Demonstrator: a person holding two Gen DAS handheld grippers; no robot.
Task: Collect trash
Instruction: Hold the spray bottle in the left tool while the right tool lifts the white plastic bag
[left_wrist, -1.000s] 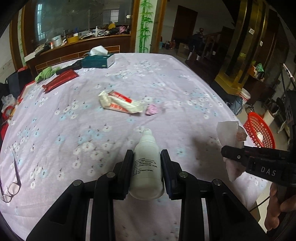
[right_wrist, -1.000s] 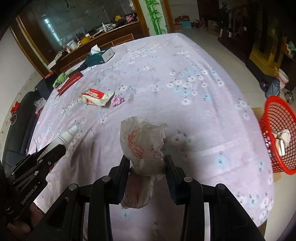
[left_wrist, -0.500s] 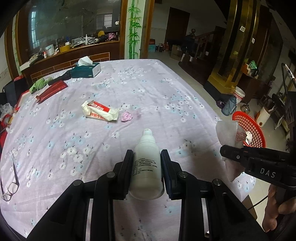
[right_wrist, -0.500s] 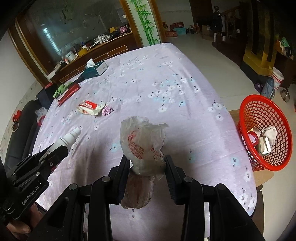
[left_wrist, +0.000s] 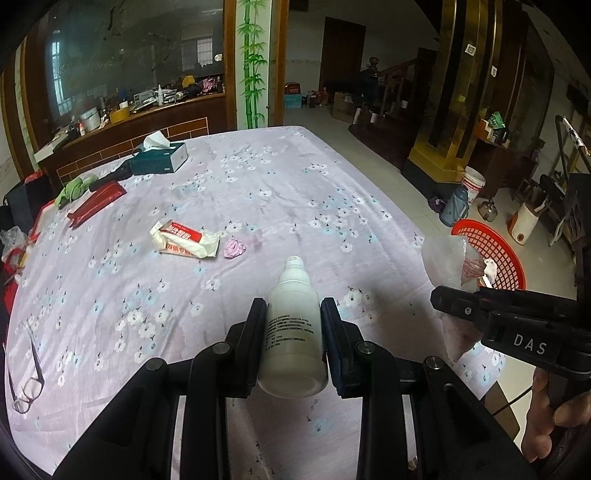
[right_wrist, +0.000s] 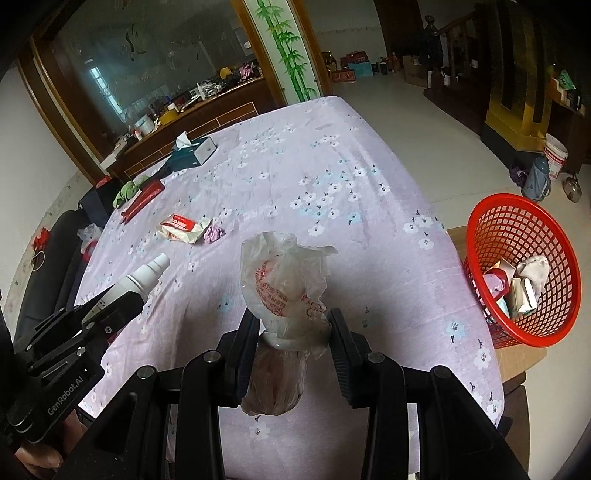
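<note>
Left gripper (left_wrist: 293, 325) clamped on white plastic squeeze bottle (left_wrist: 293, 328), nozzle pointing forward, body pinched mid-label between both fingers; hold looks secure for carrying. Right gripper (right_wrist: 291, 332) closed around knotted neck of crumpled translucent plastic bag with red print (right_wrist: 284, 284), loose top above the fingers, bulk hanging below; gripped at the narrowest point, likely so it cannot slip. Both loads held clear above lilac floral-cloth counter (right_wrist: 332, 177). Red mesh plastic basket (right_wrist: 524, 273) at right of frame, off the counter edge, already containing cartons and crumpled paper; evidently the drop target. Remaining on counter, centre left of frame: white-and-red tissue packet (left_wrist: 183, 240), small crumpled pink wrapper (left_wrist: 234, 248) just beside it. Probable current step: transport to basket. Teal tissue box (left_wrist: 159, 157), upper left, probably not trash.
</note>
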